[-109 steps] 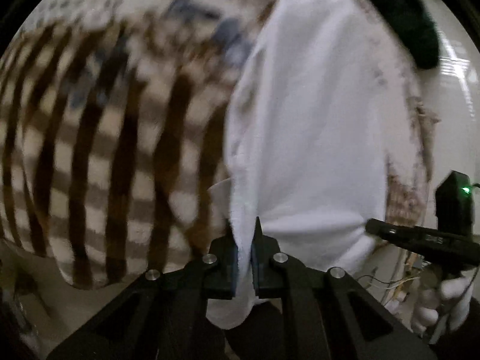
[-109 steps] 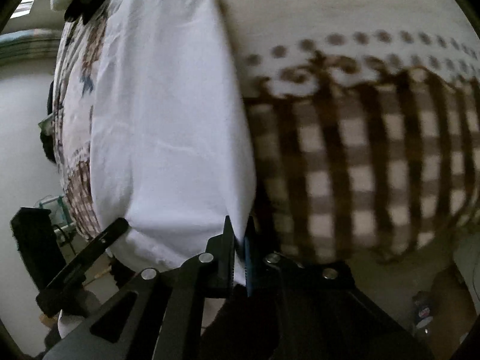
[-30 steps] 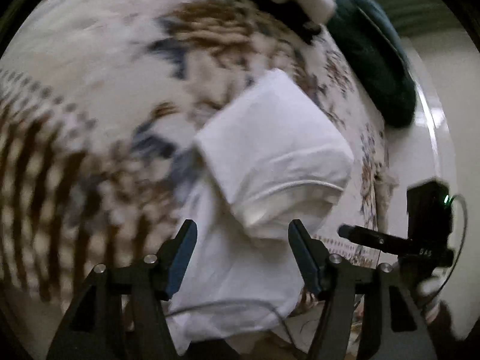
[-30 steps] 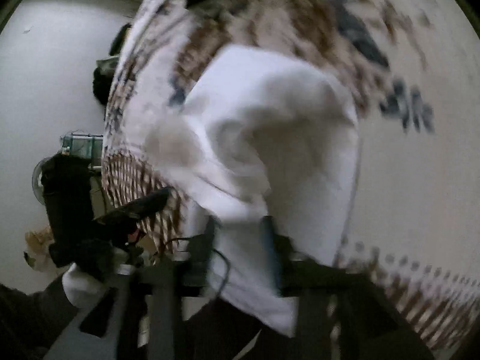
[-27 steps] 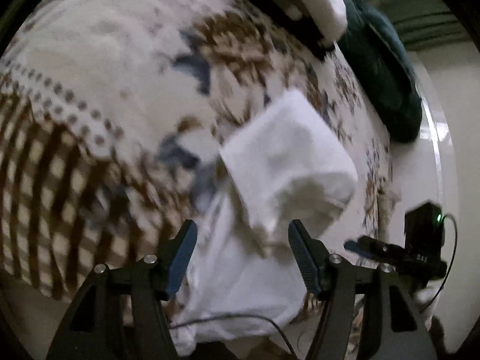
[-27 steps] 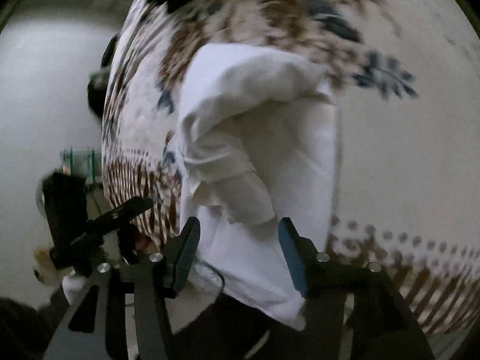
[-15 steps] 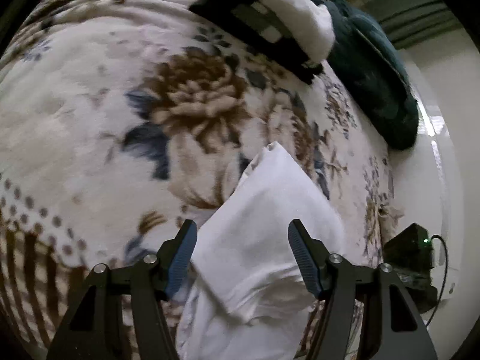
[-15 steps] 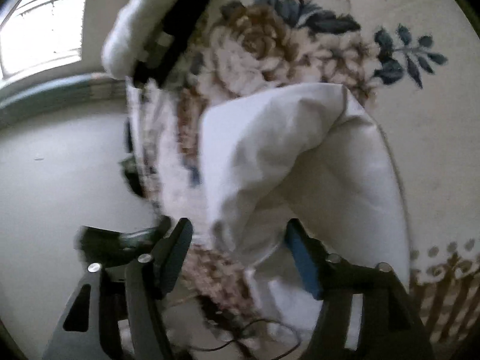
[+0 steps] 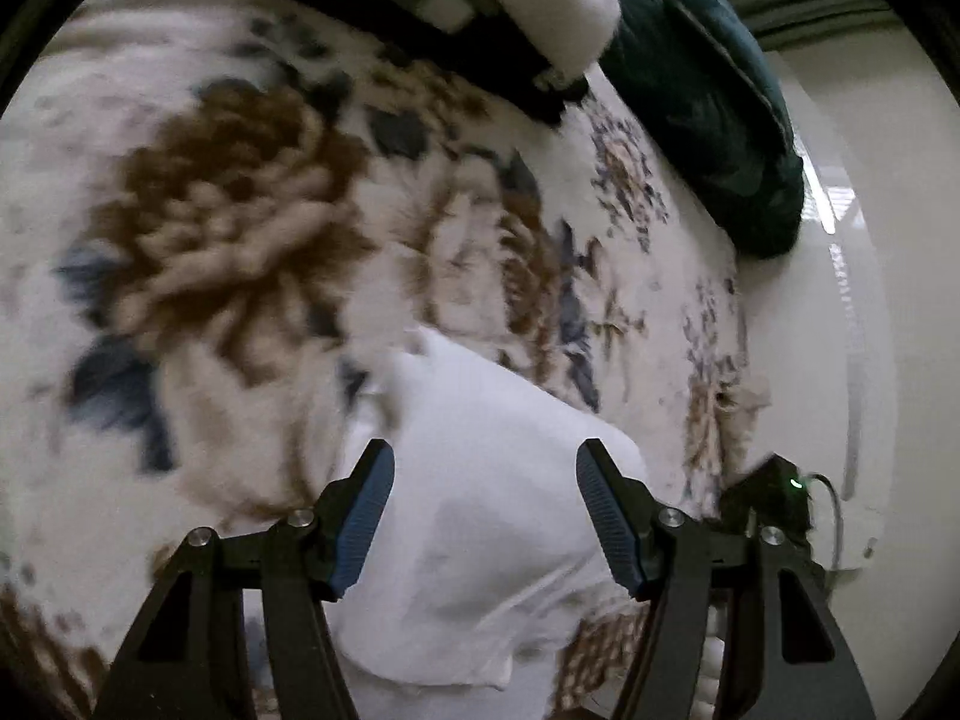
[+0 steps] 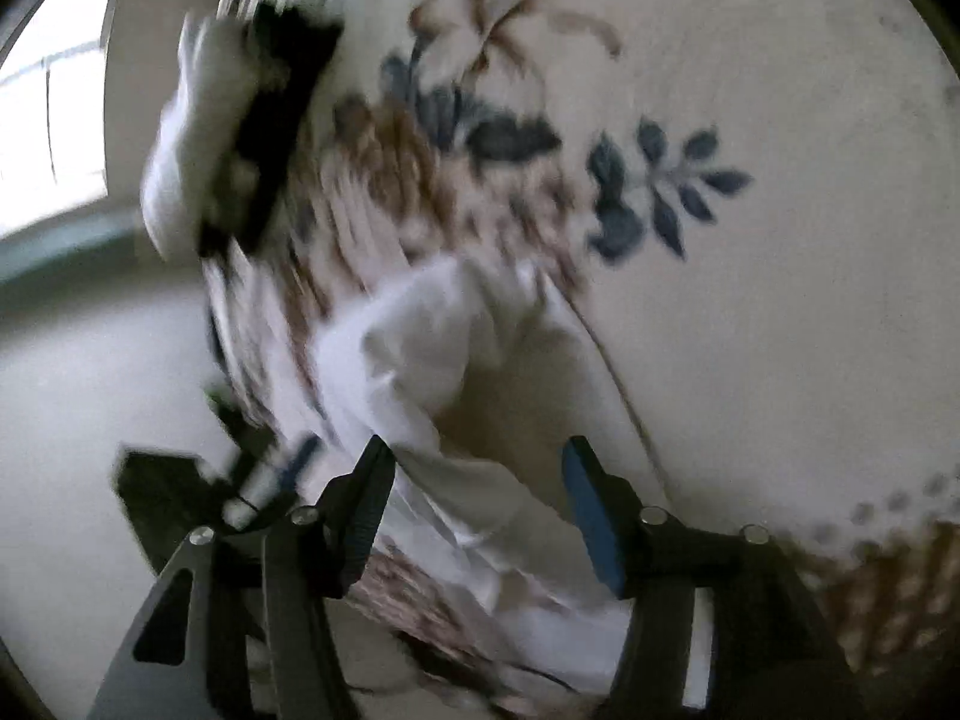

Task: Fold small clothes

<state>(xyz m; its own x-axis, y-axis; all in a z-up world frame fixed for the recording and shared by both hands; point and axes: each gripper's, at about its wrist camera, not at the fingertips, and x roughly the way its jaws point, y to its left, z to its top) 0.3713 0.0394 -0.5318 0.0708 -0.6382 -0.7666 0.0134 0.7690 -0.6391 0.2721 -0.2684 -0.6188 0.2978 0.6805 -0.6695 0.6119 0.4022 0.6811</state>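
Observation:
A white garment (image 9: 480, 480) lies folded over on a floral blanket (image 9: 228, 240). It also shows in the right wrist view (image 10: 444, 372), rumpled and blurred. My left gripper (image 9: 485, 516) is open and empty, its jaws wide apart just above the near part of the garment. My right gripper (image 10: 477, 510) is open and empty too, with the garment's edge between and below its jaws. The other gripper shows dark at the lower left of the right wrist view (image 10: 174, 492).
A stack of black and white clothes (image 9: 480, 18) lies at the far side of the blanket, also seen in the right wrist view (image 10: 228, 138). A dark green bundle (image 9: 708, 102) lies behind it. A white wall (image 9: 870, 300) runs along the blanket's right edge.
Both grippers were shut on the white garment earlier and have opened and let it go. The garment now lies folded on the blanket, and both grippers have drawn back and tilted up.

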